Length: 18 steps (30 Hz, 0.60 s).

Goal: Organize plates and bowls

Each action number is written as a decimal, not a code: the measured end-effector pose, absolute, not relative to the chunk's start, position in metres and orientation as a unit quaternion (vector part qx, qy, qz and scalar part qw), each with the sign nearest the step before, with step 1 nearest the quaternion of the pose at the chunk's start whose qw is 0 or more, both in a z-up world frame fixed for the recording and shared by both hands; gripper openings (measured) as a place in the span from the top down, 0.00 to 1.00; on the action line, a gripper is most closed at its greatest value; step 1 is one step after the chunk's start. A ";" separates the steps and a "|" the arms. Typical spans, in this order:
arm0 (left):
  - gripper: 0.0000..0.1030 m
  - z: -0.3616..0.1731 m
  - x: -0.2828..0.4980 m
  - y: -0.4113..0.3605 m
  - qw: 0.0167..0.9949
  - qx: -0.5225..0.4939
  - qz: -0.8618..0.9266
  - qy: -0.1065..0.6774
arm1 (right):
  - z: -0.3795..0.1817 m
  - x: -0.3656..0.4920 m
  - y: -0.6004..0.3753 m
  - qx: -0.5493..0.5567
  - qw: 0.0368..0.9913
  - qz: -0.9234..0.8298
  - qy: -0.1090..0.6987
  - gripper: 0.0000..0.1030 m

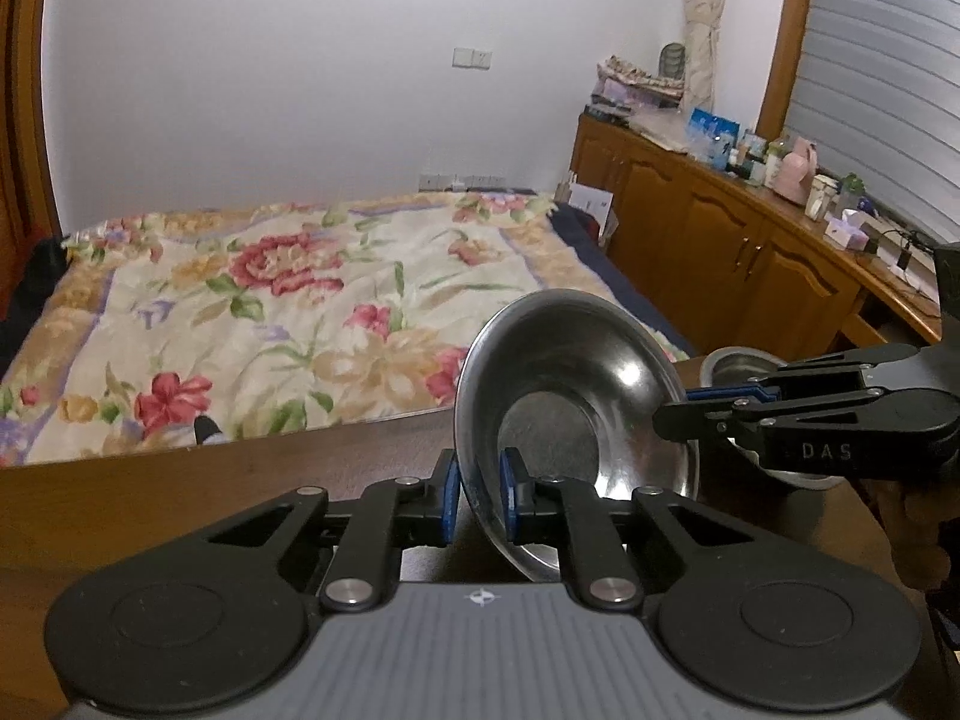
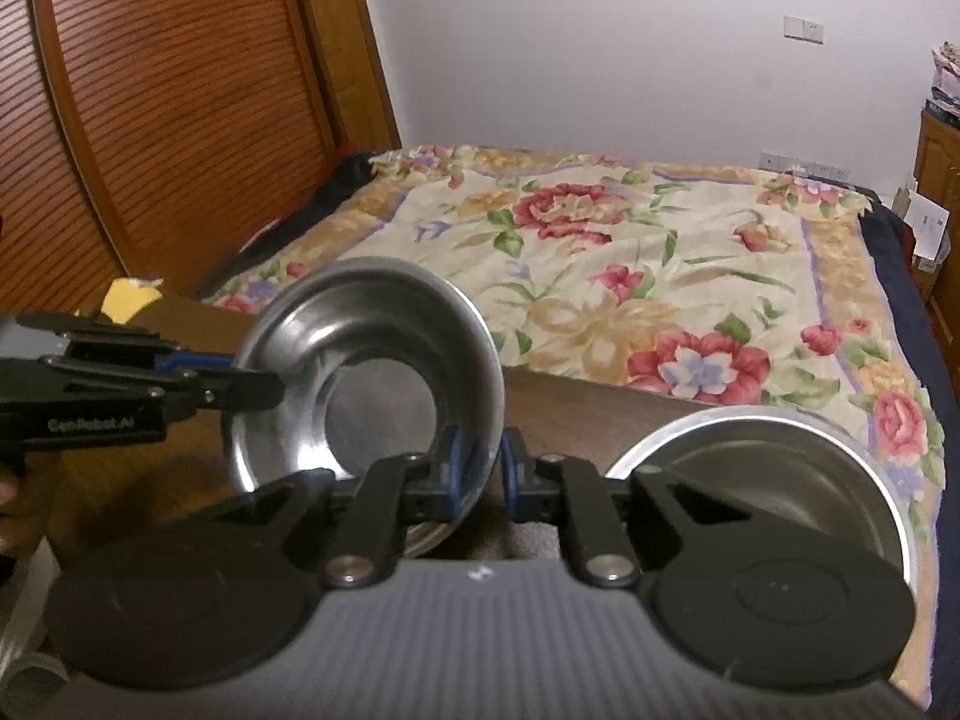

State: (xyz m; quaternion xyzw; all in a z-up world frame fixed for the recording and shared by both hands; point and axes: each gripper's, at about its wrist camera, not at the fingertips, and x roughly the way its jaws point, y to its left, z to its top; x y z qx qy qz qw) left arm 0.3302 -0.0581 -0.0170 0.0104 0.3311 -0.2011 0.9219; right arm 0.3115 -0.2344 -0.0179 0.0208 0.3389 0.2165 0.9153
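A shiny steel bowl (image 1: pixel 576 396) hangs tilted above the brown table, held from both sides. My left gripper (image 1: pixel 480 495) is shut on its near-left rim. My right gripper (image 2: pixel 480 468) is shut on the opposite rim of the same bowl (image 2: pixel 372 372). Each gripper shows in the other's view, the right one (image 1: pixel 678 420) coming in from the right and the left one (image 2: pixel 264 387) from the left. A second steel bowl (image 2: pixel 774 468) stands on the table to the right; in the left wrist view it (image 1: pixel 738 363) sits behind the right gripper.
The brown wooden table (image 1: pixel 180 498) ends at a bed with a floral blanket (image 1: pixel 300 312) beyond its far edge. A wooden cabinet (image 1: pixel 738 240) with bottles and clutter runs along the right wall. A slatted wooden door (image 2: pixel 168 120) stands at the left.
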 end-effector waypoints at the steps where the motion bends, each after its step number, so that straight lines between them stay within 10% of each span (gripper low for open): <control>1: 0.85 -0.014 0.328 -0.058 0.923 0.011 -0.202 0.328 | -0.015 0.310 -0.235 0.022 0.917 0.216 0.336 0.86; 18: 0.86 0.035 0.277 -0.057 0.933 0.017 -0.223 0.281 | 0.033 0.268 -0.247 0.026 0.937 0.210 0.277 0.88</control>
